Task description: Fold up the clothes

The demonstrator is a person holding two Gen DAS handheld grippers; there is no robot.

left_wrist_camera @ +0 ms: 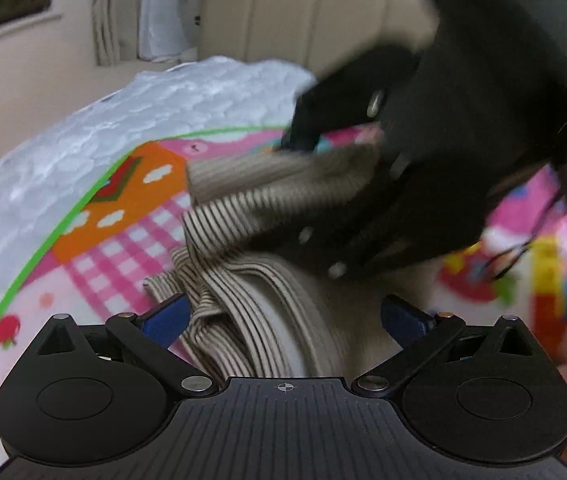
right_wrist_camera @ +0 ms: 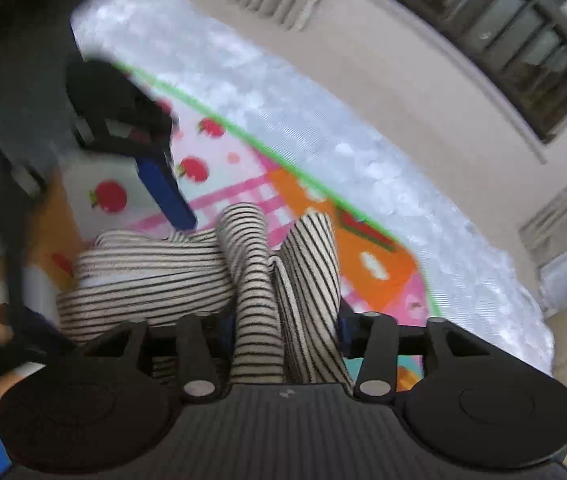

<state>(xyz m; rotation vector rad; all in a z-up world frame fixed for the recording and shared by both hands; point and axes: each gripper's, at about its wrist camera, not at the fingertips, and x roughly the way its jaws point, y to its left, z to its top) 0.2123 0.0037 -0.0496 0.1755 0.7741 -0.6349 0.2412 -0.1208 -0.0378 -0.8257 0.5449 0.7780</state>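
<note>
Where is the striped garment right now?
The striped garment lies bunched on the colourful play mat, in the middle of both wrist views, with folds of it between the right gripper fingers.

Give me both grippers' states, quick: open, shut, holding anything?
Left gripper: open, blue fingers spread either side of the striped garment, not pinching it.
Right gripper: shut on the striped garment's bunched folds.

The right gripper [left_wrist_camera: 423, 152] is smeared by motion blur in the left wrist view, its fingertips hidden behind the striped garment [left_wrist_camera: 251, 216], while in the right wrist view the left gripper [right_wrist_camera: 143, 160] is blurred and cut off at the frame's left edge.
</note>
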